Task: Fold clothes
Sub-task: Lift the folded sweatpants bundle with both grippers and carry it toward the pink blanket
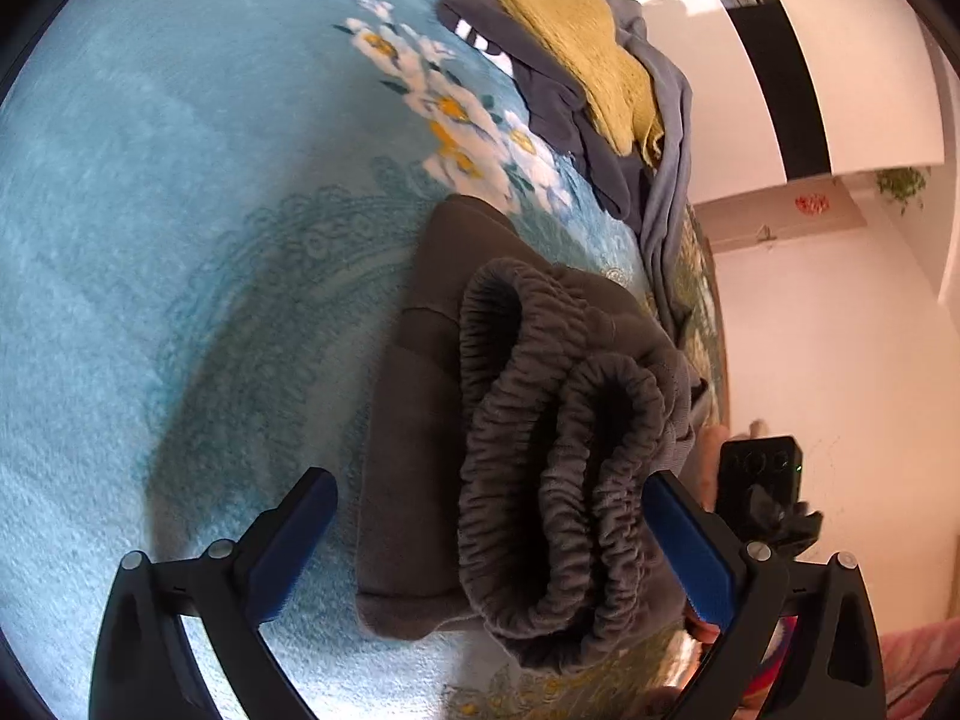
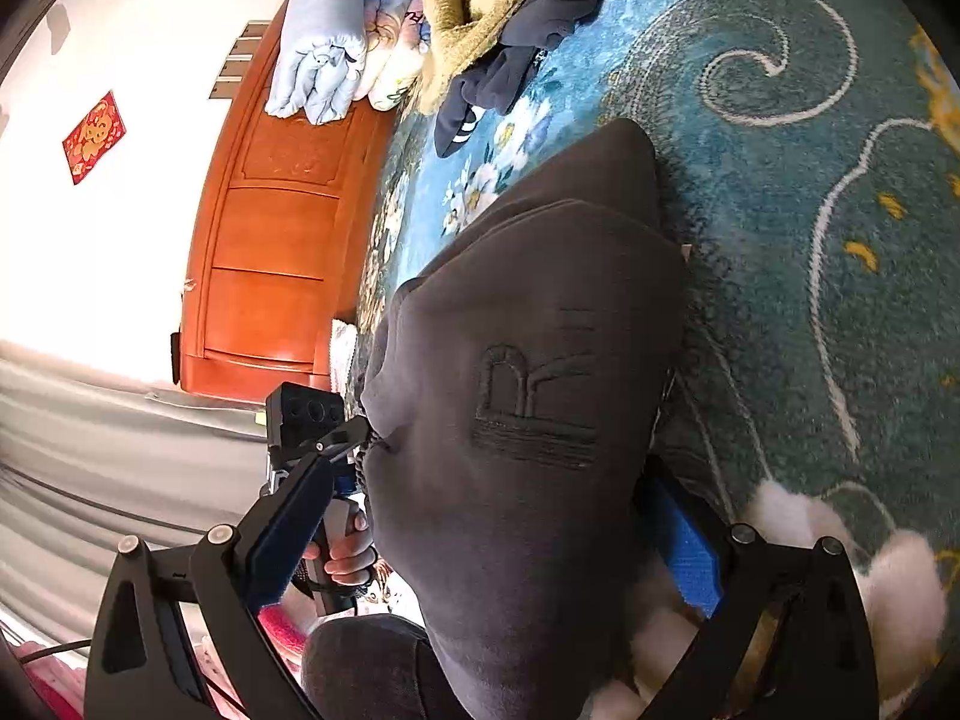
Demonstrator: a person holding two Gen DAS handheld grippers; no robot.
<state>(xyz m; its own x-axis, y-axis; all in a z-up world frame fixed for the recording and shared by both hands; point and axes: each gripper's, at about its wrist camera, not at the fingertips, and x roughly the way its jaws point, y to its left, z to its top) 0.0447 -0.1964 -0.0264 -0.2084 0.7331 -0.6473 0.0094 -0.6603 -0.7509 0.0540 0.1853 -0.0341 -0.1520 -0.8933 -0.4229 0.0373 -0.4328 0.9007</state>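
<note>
Elastic waistband [image 1: 558,480] of dark sweatpants [image 2: 528,396] bunched between left gripper [image 1: 489,546] fingers, spread wide, gripping nothing | right gripper [image 2: 480,540] wide too, grip probably none | pants on blue blanket [image 1: 180,240], mid-fold | next: pinch waistband, fold over.

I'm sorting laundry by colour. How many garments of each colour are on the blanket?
Dark grey trousers: 1
Mustard-yellow knit: 1
Navy garment with white stripes: 1
Grey-blue garment: 1
Total: 4
</note>
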